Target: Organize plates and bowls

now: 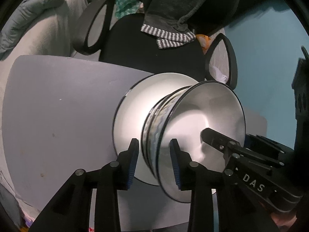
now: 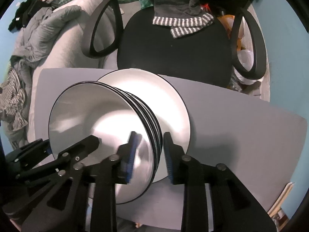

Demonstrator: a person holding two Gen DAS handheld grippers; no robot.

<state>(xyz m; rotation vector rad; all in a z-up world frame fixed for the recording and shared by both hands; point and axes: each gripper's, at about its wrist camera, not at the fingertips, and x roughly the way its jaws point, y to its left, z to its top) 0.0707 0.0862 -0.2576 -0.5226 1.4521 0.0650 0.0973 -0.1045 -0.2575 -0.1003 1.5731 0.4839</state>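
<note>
A stack of white bowls with black rims (image 1: 200, 127) sits on a large white plate (image 1: 133, 112) on the grey table (image 1: 58, 116). The stack also shows in the right wrist view (image 2: 92, 123), on the plate (image 2: 173, 104). My left gripper (image 1: 154, 162) straddles the near rims of the stack, fingers a little apart. My right gripper (image 2: 149, 154) straddles the stack's rim from the other side, with its jaws spread around the rims. The right gripper also shows in the left wrist view (image 1: 216, 137).
A black office chair (image 2: 173, 54) with a grey striped garment (image 2: 183, 25) stands behind the table. A bed with grey bedding (image 2: 48, 31) lies at the left. The table's far edge is close behind the plate.
</note>
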